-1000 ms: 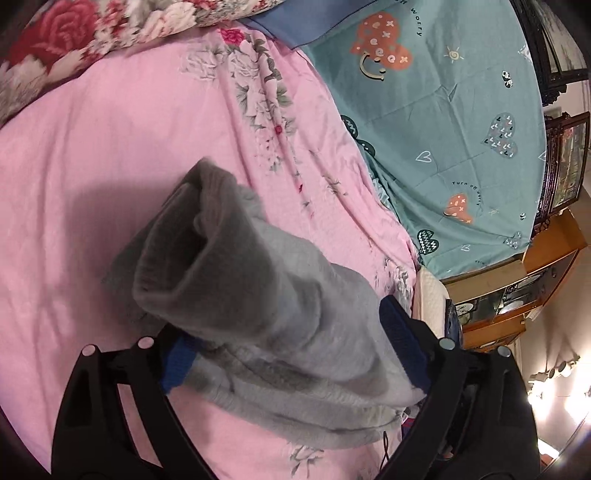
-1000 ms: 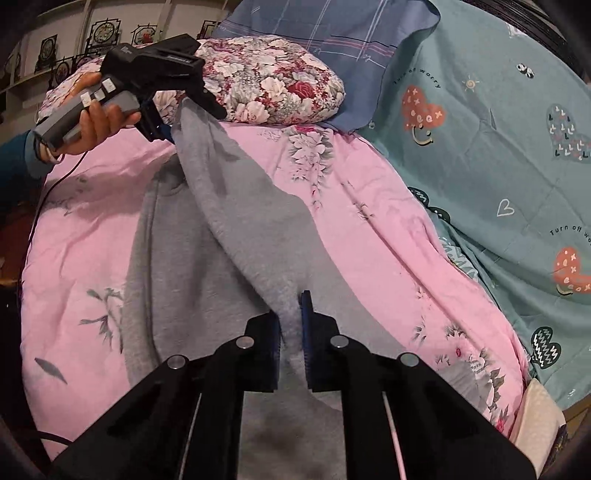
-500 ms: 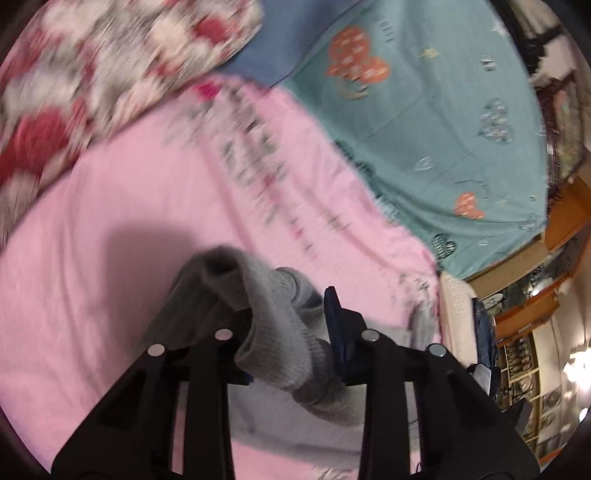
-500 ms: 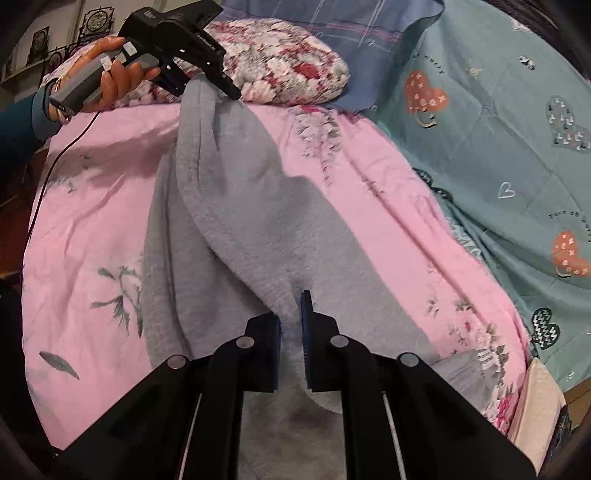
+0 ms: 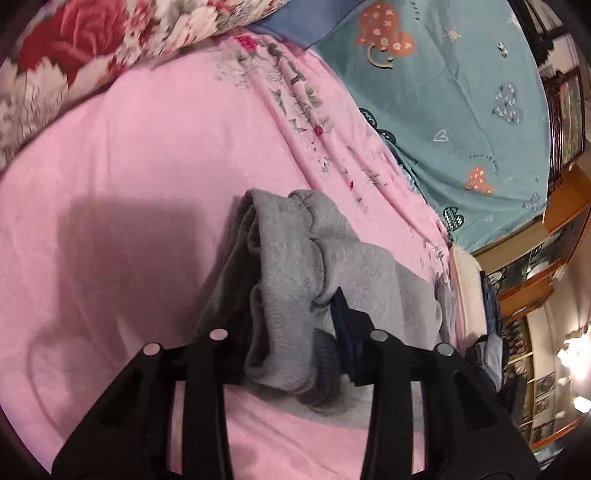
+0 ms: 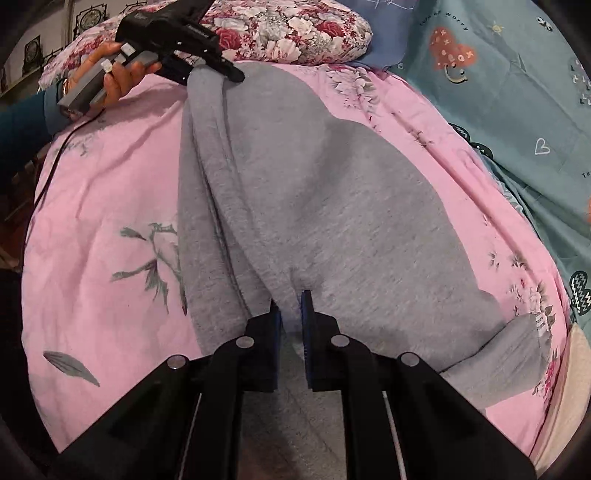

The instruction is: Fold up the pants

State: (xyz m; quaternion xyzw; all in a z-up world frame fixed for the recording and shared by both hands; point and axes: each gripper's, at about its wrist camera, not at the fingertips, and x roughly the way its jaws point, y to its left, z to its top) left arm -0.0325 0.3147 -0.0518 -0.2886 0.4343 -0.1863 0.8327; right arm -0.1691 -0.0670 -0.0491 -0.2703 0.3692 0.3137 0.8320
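Grey sweatpants (image 6: 314, 192) lie lengthwise on the pink floral sheet (image 6: 103, 192), folded leg over leg. My right gripper (image 6: 291, 304) is shut on a pinch of their near edge. At the far end my left gripper (image 6: 218, 74), held in a person's hand (image 6: 114, 74), grips the cuffs just in front of the pillow. In the left wrist view the bunched grey cuffs (image 5: 295, 251) fill the gap of the left gripper (image 5: 291, 325). Its jaws are opening, the blue right pad (image 5: 341, 321) still against the cloth, the left pad hidden behind it.
A red-and-white floral pillow (image 6: 295, 33) lies at the head of the bed. A teal quilt with hearts (image 6: 517, 92) covers the right side. Wooden cabinets (image 5: 546, 258) stand beyond the bed's edge. A cable (image 6: 55, 162) trails from the left gripper.
The left gripper closed from wide onto the cuffs and carried them toward the pillow, and now holds them a little more loosely. The pants sank and spread flatter on the sheet. The right gripper came down with its pinch.
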